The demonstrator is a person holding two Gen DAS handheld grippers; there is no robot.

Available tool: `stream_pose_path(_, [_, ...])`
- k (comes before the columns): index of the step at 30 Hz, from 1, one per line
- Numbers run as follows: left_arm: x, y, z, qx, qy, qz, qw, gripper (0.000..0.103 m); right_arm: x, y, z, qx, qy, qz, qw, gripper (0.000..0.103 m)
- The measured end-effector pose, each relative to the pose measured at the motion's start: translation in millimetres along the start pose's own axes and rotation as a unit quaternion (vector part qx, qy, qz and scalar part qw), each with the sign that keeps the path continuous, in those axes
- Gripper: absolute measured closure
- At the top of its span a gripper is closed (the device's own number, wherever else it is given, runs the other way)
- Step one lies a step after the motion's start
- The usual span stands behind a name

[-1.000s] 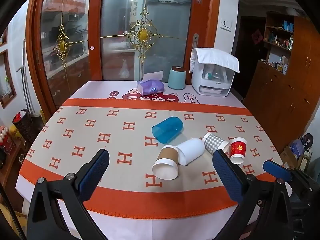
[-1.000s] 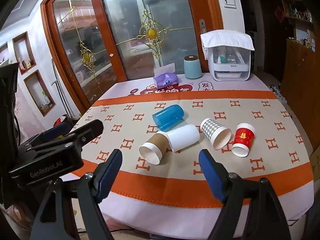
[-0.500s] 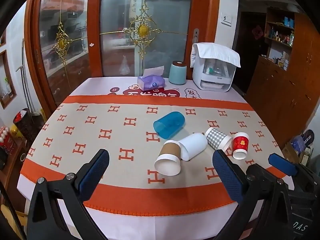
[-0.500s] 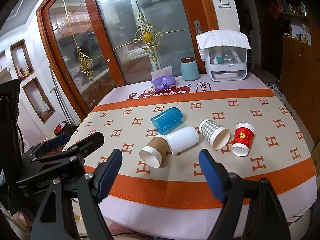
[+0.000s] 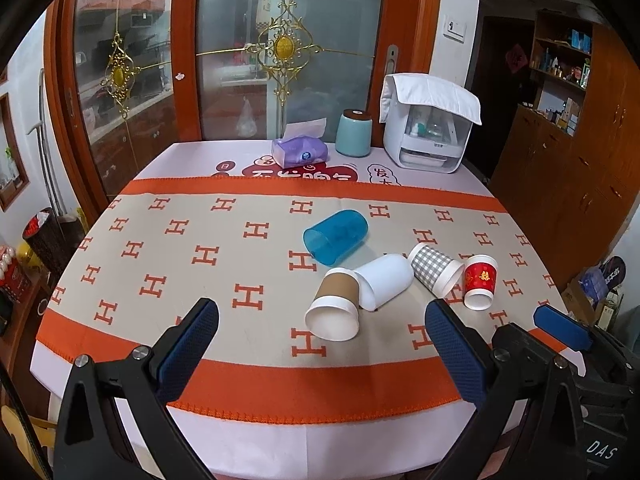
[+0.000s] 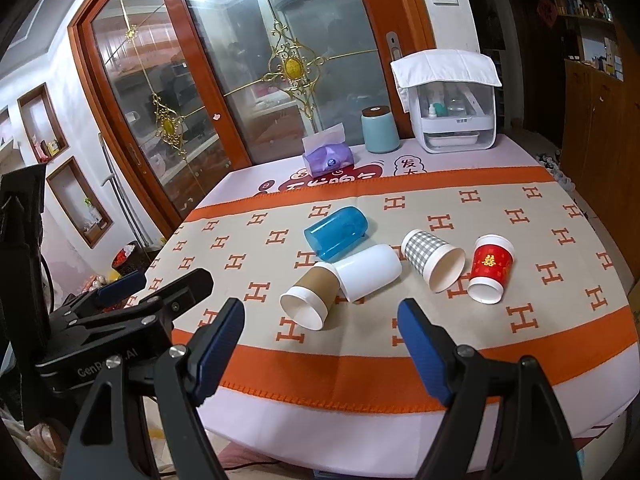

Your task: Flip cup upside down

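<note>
Cups are all lying sideways mid-table: brown-sleeved paper cup (image 5: 335,303) touching a plain white cup (image 5: 385,279), a translucent blue plastic cup (image 5: 335,234) behind, then a grey checked cup (image 5: 435,273) and a red paper cup (image 5: 479,282). Left claw (image 5: 320,354) and right claw (image 6: 322,344) are both hanging wide open, gripping nothing, over the table's (image 5: 248,364) near orange edge.

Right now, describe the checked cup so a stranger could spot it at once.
On the H-patterned cloth, five cups lie in a cluster. The checked cup lies on its side between the white cup and the red cup. Only it has a grey-and-white grid.
</note>
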State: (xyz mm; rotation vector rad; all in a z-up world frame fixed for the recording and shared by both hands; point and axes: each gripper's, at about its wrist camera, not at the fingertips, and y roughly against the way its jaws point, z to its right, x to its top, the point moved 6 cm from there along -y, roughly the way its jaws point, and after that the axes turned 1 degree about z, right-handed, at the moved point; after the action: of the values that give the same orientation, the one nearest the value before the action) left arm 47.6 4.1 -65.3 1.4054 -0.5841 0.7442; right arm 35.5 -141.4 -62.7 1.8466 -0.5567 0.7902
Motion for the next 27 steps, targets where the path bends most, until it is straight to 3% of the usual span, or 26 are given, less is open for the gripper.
stream_pose_path(27, [4.3, -4.5, -6.7, 0.009, 0.01, -0.022, 0.9997, 0.001, 0.2, -8.3, -4.8, 0.006, -0.002, -0.016, 1.0, 0.024])
